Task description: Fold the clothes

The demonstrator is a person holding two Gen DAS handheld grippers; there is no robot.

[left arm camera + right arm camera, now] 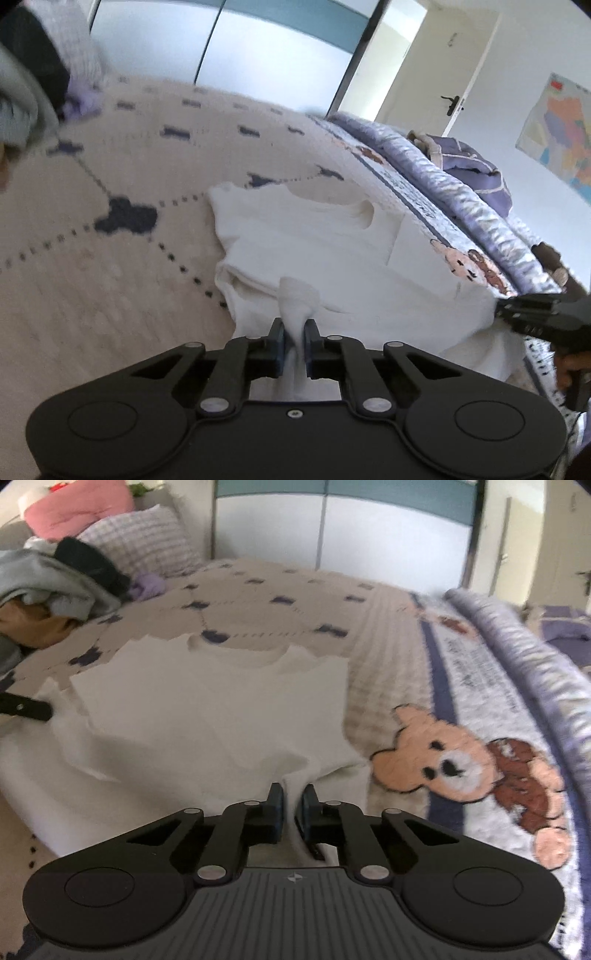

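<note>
Across the bed, a cream cover with dark blue marks and dotted lines is spread, and a border with a printed bear is seen along its right side. Behind the bed, a wardrobe with pale doors and a teal band is seen. At the head of the bed, a checked pillow and a pink cushion are placed, and beside them a pile of grey, black and brown clothes is heaped.

On the cover, in the middle of the bed, a white garment is laid partly flat, with its neckline turned to the far side and its near edge raised in folds. A gathered part of this near edge is pinched between the two pads of the left tongs, which are closed almost fully on the cloth. Another part of the same edge is gripped by the right tongs, whose pads are also drawn close together with a thin fold of white fabric between them. The views are somewhat blurred.
</note>
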